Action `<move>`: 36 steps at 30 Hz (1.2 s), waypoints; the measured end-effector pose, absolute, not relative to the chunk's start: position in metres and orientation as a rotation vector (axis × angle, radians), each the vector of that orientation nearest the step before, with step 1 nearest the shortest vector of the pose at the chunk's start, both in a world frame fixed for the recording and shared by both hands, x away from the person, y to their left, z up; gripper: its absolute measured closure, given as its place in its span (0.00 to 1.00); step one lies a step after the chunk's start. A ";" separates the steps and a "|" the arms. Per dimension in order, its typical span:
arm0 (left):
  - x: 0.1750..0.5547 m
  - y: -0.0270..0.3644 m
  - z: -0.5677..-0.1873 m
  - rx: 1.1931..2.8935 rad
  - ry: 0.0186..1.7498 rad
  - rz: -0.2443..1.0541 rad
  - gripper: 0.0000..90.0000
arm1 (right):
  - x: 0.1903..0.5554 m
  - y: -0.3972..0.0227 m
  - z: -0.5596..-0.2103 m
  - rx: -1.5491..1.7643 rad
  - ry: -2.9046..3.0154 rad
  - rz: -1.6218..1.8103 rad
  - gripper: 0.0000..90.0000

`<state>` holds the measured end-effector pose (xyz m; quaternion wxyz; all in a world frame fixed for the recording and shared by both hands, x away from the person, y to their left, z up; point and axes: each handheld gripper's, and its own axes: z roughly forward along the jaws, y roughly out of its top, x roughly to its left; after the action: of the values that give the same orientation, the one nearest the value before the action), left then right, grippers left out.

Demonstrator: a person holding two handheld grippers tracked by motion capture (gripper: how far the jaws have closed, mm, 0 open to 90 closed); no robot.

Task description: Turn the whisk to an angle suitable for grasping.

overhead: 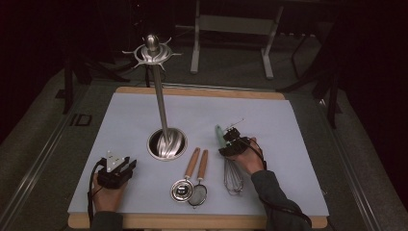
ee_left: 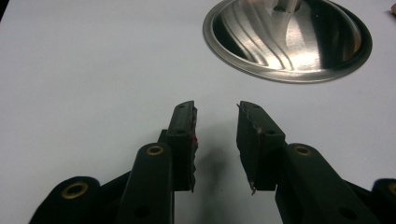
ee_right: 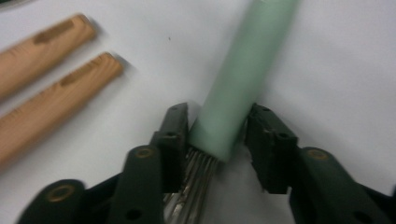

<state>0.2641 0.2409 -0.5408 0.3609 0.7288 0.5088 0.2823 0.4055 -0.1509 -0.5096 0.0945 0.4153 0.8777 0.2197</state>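
Note:
A whisk (overhead: 233,179) with a pale green handle (ee_right: 243,70) lies on the white mat, right of centre, wires toward the person. My right gripper (overhead: 231,140) is down on it, and its jaws (ee_right: 218,112) are shut on the lower end of the handle, just above the wires. My left gripper (overhead: 126,163) rests at the mat's front left, held by a hand. In the left gripper view its jaws (ee_left: 216,108) stand open over bare mat with nothing between them, pointing at the steel stand's round base (ee_left: 289,42).
A tall steel utensil stand (overhead: 159,96) with hooks at its top rises from a round base (overhead: 167,143) mid-mat. Two wooden-handled utensils, a small scoop (overhead: 182,189) and a mesh strainer (overhead: 197,194), lie side by side left of the whisk. The mat (overhead: 269,115) covers a wooden table.

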 end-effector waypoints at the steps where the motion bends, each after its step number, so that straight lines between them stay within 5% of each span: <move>1: 0.264 0.241 -0.541 1.879 1.311 0.728 0.76 | 0.405 -0.151 -0.509 1.218 2.599 0.636 0.72; 20: 0.264 0.240 -0.541 1.887 1.310 0.739 0.75 | 0.388 -0.192 -0.504 1.175 2.706 0.581 0.74; 27: 0.264 0.240 -0.541 1.891 1.312 0.739 0.75 | 0.399 -0.199 -0.499 1.300 2.776 0.650 0.68; 36: 0.264 0.240 -0.541 1.893 1.313 0.741 0.75 | 0.411 -0.188 -0.500 1.373 2.822 0.516 0.75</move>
<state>0.2642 0.2397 -0.5409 0.3532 0.7319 0.5075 0.2864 0.4109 -0.1875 -0.5000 -0.0192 0.4316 0.8872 0.1622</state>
